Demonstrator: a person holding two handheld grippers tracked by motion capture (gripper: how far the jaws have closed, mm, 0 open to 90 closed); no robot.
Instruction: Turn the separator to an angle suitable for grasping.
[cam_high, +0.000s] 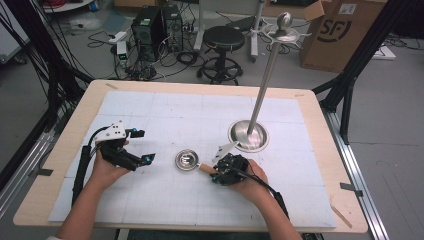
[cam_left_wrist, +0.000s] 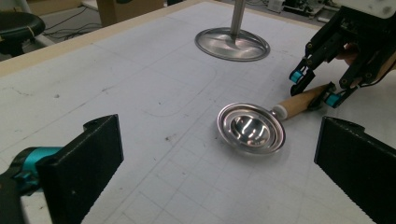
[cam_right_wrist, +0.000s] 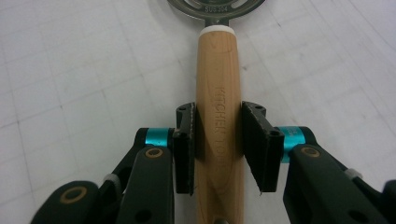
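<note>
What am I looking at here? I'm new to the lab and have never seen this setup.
A person sits at a table covered with a white gridded mat, holding a hand-operated tool in each hand. One picture looks down from above; the other two come from cameras riding on each tool. The right tongs are closed on the wooden handle of a small metal ladle lying on the mat. The left tongs are open, holding nothing. Farther back stands a metal stand, a tall pole on a round base.
</note>
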